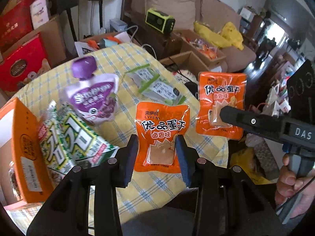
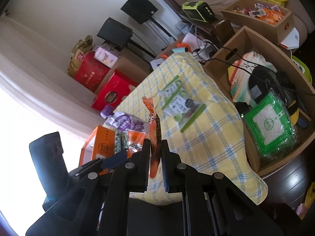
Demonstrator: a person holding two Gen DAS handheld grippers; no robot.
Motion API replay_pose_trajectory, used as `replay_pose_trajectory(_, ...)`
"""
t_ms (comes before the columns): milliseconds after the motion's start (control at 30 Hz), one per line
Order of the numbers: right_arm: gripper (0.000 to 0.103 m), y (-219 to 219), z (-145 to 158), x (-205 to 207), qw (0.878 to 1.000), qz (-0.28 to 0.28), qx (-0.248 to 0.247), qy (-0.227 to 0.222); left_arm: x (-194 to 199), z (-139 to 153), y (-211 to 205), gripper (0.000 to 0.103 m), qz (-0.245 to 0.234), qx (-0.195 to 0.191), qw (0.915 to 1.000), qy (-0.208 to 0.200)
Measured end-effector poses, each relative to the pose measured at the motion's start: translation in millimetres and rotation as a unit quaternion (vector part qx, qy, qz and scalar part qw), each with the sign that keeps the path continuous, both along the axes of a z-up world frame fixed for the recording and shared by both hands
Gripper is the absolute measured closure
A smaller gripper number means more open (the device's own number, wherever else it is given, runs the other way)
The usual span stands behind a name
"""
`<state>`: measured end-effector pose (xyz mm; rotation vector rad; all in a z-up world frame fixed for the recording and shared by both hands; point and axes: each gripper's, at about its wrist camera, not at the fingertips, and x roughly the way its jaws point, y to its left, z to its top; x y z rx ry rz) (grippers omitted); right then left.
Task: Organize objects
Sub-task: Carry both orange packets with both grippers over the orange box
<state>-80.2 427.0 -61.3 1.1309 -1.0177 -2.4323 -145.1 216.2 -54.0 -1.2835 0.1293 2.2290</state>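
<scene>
My left gripper [image 1: 156,139] is shut on an orange snack packet [image 1: 162,125], pinching its lower sides and holding it upright above the yellow checked tablecloth [image 1: 126,116]. My right gripper [image 2: 155,143] is shut on a second orange snack packet [image 2: 153,122], seen edge-on. In the left wrist view that second packet [image 1: 220,98] hangs to the right, off the table edge, with a right finger [image 1: 232,116] across its lower part. A purple pouch [image 1: 94,98], a green box [image 1: 69,137] and an orange box [image 1: 21,147] lie on the left.
Two green-and-white sachets [image 1: 157,86] lie at mid-table; they also show in the right wrist view [image 2: 179,106]. Cardboard boxes [image 2: 275,102] of goods stand beside the table on the right. Red gift boxes [image 1: 21,66] stand beyond the far left edge.
</scene>
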Motion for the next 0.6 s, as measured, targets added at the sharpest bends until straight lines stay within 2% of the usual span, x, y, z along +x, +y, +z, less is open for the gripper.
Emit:
replay_pose_trajectory(300,0.093,-24.6,15.4,-1.1,0.999,0.026,0.018,0.01,6.9,24.6,-28.9,0.067,0.022,0.021,0.9994,0.016)
replay_pose_trajectory(600,0.093,-61.7,30.5,-6.9,0.996,0.057,0.069,0.019,11.5,44.8,-69.4,0.067,0.058,0.034,0.9972,0.032)
